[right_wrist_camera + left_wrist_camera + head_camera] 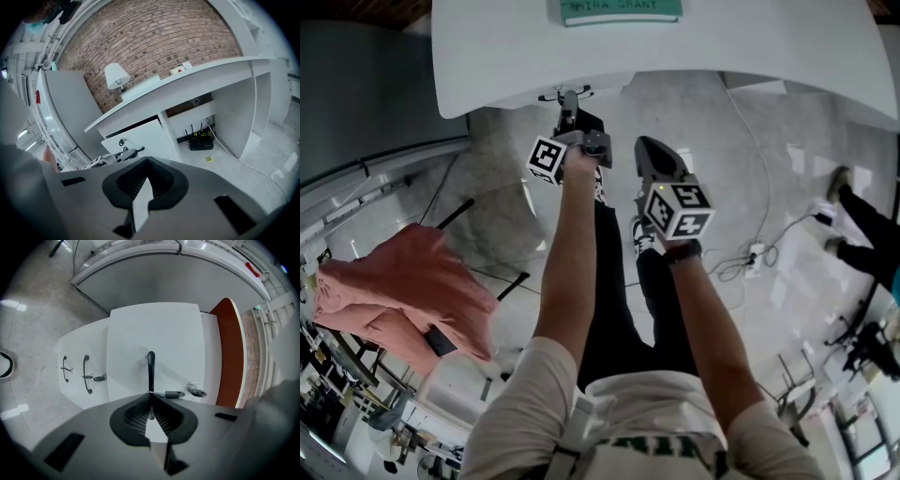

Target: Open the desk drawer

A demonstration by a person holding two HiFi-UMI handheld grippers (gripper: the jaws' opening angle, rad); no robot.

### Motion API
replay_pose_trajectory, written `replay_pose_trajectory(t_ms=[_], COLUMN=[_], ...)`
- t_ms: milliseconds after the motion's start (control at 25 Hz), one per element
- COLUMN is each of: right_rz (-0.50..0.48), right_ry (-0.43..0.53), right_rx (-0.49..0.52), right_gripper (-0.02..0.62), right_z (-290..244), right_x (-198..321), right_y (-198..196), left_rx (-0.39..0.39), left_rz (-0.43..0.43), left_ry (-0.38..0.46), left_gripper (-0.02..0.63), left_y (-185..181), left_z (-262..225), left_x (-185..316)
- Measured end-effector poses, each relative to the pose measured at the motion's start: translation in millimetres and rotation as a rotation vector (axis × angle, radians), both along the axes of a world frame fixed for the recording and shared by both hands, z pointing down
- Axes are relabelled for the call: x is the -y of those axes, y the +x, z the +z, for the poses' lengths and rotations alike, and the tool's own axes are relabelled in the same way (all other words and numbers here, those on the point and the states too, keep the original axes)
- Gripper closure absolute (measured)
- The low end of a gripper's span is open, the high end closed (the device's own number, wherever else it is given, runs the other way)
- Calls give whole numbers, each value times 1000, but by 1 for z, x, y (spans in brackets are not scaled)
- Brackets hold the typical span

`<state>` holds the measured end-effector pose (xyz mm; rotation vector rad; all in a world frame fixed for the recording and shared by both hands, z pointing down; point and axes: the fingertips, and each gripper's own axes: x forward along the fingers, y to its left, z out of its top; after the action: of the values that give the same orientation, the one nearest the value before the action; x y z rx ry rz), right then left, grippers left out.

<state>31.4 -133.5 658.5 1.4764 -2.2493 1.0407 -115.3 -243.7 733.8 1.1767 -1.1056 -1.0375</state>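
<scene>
Left gripper view: handle (150, 369) vanishes inside clamped left gripper (151, 394).

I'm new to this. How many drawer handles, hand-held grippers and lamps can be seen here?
Drawer handles: 3
Grippers: 2 (left gripper, right gripper)
Lamps: 1
Total: 6

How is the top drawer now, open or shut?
Open a little. A dark gap shows above the drawer front, and the left gripper has its jaws closed on the handle.
</scene>
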Motion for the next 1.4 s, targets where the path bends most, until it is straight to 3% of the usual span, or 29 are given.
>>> replay_pose_trajectory(t_ms=[1400], right_rz=[-15], right_ry=[-13], right_rx=[-4], right_gripper=[600], right_z=[-10], right_x=[-23], right_y=[-3], left_rx=[-34], left_rz=[2], left_ry=[-98], left_gripper=[592], left_y=[10], left_z=[-1], left_x=[-86])
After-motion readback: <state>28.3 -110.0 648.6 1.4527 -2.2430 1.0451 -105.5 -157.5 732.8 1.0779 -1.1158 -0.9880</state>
